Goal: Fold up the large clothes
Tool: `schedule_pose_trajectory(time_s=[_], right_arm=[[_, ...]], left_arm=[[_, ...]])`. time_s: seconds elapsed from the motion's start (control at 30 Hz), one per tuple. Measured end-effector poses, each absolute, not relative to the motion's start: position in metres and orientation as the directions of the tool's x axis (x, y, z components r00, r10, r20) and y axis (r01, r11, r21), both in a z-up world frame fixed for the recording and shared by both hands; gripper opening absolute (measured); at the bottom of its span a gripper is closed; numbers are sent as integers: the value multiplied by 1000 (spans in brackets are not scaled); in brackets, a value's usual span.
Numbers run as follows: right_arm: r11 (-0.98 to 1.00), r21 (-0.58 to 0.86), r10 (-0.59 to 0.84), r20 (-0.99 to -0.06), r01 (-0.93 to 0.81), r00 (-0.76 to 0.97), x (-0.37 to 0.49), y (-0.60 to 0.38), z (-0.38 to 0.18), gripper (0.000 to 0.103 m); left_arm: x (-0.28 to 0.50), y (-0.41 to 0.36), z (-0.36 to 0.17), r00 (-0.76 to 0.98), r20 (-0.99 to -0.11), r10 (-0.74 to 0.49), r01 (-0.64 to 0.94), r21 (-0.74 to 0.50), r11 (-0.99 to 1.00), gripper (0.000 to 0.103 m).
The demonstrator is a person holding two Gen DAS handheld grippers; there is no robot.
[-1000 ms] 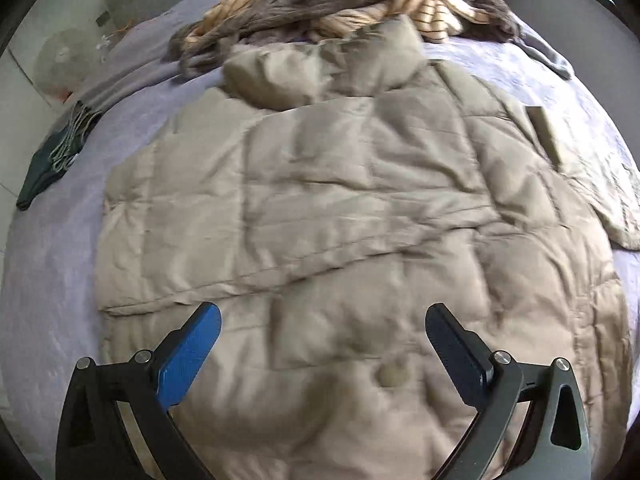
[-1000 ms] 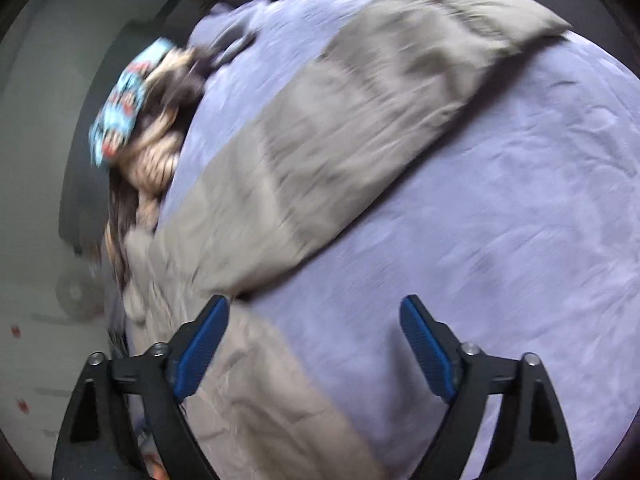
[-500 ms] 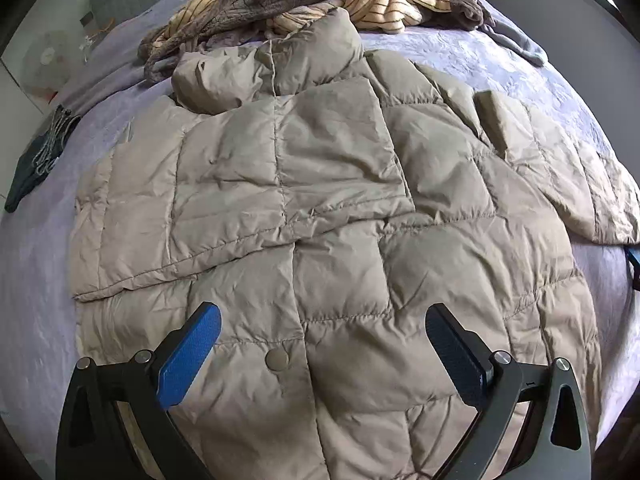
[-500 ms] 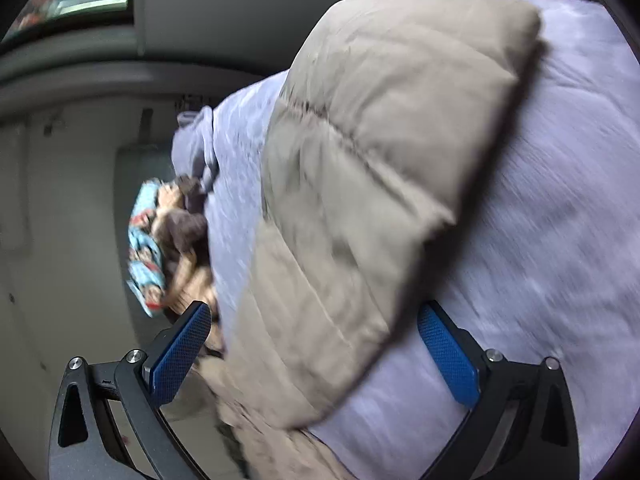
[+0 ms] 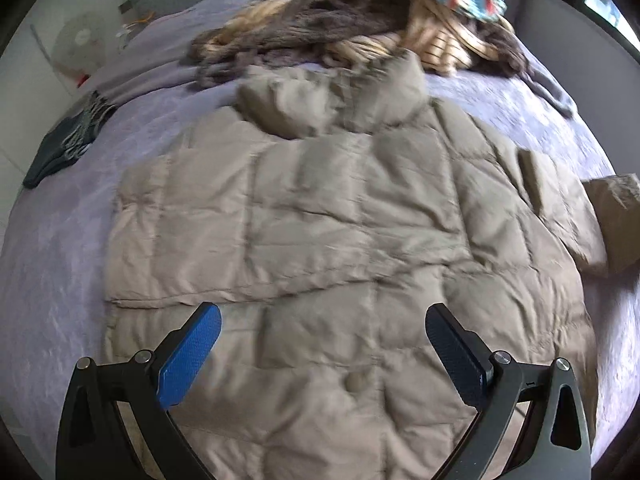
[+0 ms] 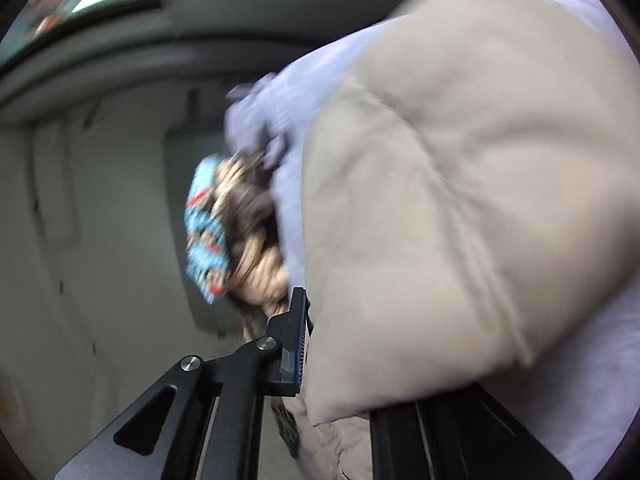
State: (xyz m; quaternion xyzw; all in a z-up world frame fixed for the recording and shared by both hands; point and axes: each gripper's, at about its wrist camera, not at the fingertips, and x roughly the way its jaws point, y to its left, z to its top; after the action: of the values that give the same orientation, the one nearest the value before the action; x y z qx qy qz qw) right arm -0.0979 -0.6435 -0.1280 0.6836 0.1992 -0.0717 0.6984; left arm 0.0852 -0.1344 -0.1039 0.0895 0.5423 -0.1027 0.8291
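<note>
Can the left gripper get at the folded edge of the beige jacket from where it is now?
Probably yes. The left gripper is open above the jacket, and nothing lies between its fingers and that edge.

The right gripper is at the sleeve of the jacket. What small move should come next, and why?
Probably lift the sleeve and carry it over the jacket. The right gripper's jaws are closing with the sleeve between them, and the sleeve lies out beside the jacket, unfolded.
</note>
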Motion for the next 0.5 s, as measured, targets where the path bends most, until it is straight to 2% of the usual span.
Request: schedule_pose_trajectory(time_s=[0.17,0.27,0.37,0.5], right_arm=[[338,890,304,-411,306,860,-18,-570,-66,11],[553,800,363,-483,233,797,38,-496,-33,11],[711,687,394,-564,147,726,84,-410,-22,11],[810,576,403,-682,109,610,117,-317,-54,11]], left_arm=[[105,-90,-98,418,-907,-45,194,40,980,103],[115,-66,-98,429,-903,-19,165,58,985,103],[125,-41,-99,443,-896,-6,140,63,988,103],[136,-13,-100,449,-894,-2,105,51,993,103]])
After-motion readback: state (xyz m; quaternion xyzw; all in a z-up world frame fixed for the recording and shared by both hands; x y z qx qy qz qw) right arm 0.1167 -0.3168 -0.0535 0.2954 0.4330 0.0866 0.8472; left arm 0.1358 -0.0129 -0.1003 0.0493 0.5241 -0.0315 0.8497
